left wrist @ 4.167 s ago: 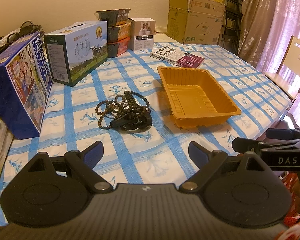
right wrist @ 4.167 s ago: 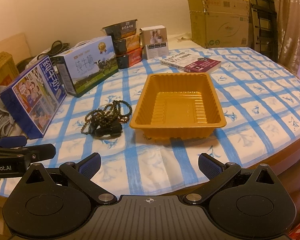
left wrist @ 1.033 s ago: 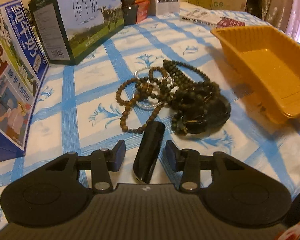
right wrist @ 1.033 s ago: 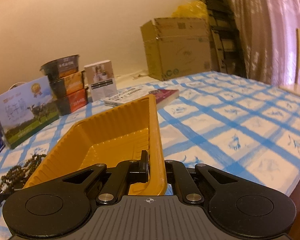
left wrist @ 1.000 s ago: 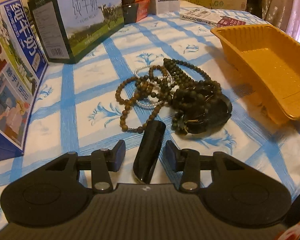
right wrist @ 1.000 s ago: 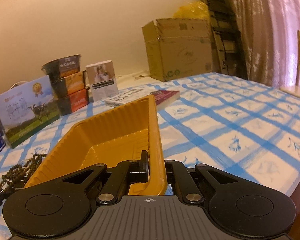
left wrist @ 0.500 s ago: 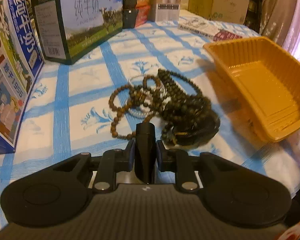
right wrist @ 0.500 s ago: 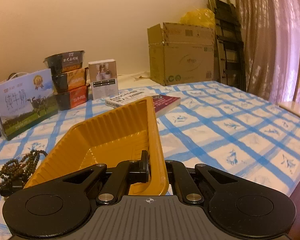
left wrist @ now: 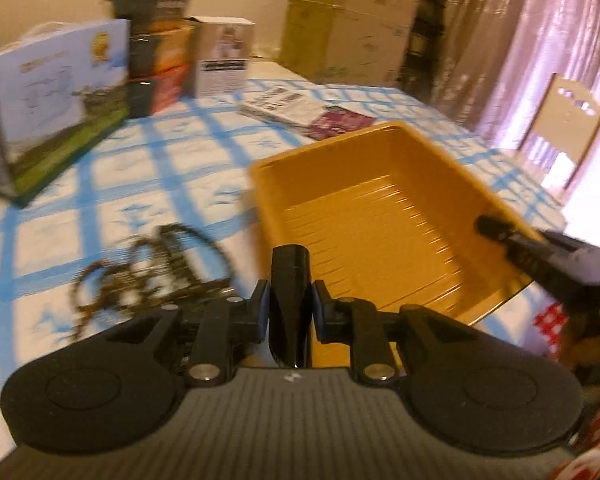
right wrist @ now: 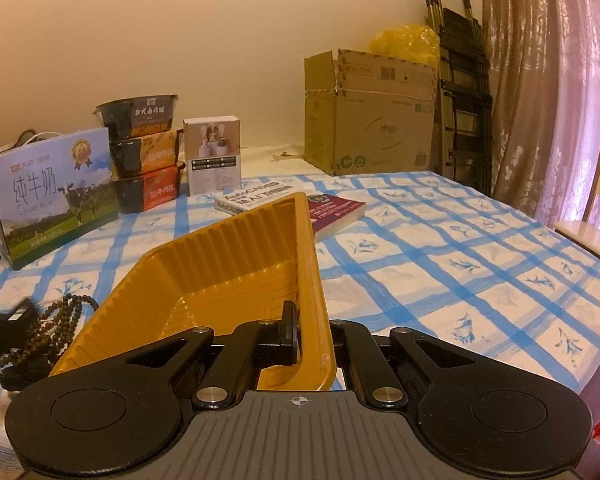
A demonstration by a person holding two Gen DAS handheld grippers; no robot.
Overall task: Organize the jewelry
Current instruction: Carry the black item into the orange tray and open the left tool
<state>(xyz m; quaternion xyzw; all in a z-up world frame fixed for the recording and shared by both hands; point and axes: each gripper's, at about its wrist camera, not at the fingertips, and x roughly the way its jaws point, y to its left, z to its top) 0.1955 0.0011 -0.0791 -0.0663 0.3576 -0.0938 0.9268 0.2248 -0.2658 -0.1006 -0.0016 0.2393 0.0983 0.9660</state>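
My left gripper (left wrist: 290, 309) is shut on a glossy black bangle (left wrist: 290, 276), held edge-on between the blue pads and lifted off the cloth. It hangs just before the near left corner of the orange tray (left wrist: 380, 216). A tangled pile of brown and dark bead strings (left wrist: 140, 276) lies blurred on the cloth to the left. My right gripper (right wrist: 314, 336) is shut on the tray's (right wrist: 220, 264) near right rim, one finger inside and one outside. The same gripper (left wrist: 500, 232) shows at the tray's right edge in the left wrist view. The beads (right wrist: 56, 320) lie left of the tray.
Along the back stand a milk carton box (right wrist: 52, 196), stacked food bowls (right wrist: 144, 152), a small white box (right wrist: 212, 152) and a cardboard box (right wrist: 368, 128). A book (right wrist: 332, 208) lies behind the tray. A chair (left wrist: 560, 128) stands past the table's right edge.
The left gripper closed on the black bangle, lifted it off the bead pile and swung right toward the tray. The right gripper kept its hold on the tray rim.
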